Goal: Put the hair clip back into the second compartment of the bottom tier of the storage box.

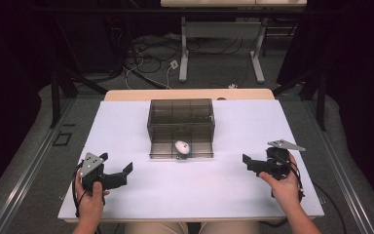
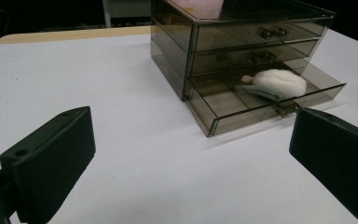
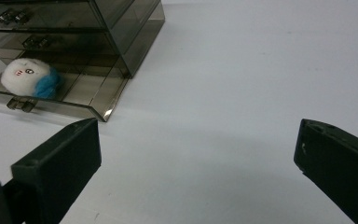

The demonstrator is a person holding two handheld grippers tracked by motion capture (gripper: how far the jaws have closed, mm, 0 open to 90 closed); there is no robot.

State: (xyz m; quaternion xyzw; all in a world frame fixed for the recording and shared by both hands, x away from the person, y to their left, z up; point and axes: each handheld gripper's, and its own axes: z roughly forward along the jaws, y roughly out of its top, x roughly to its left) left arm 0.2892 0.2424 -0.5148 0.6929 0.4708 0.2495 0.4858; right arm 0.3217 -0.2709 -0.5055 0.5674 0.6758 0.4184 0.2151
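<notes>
Both my grippers sit low over the desk [image 1: 126, 126], nothing held. Left gripper [image 1: 121, 171] at the near left, jaws spread wide apart, pointing toward the middle. Right gripper [image 1: 250, 163] at the near right, jaws also wide apart, aimed inward. Each is well apart from the organizer.

Desk top is a flat, matte white sheet, smooth, with a pale wooden edge showing at the far side.

Drawer organizer [image 1: 180, 111] stands at the desk's centre: a boxy unit in smoked, see-through plastic, hard and glossy, three drawers stacked. The upper two are shut, each with a small clear handle on its front. The bottom drawer [image 2: 223, 122] is pulled out toward me, a shallow rectangular tray with thin walls and a handle [image 3: 21, 104] at the middle of its front wall.

Plush toy [image 1: 182, 146] lies inside that open bottom drawer, near the front wall and roughly in the middle. It's a small rounded lump, white and fluffy, soft fibre against the hard plastic. In the right gripper view [image 3: 29, 77] it shows a little printed face on the white part and a blue fuzzy patch on one side. In the left gripper view [image 2: 276, 83] it looks like a white puff with a pale grey-green flat piece under it and a small pinkish nub at one end
</notes>
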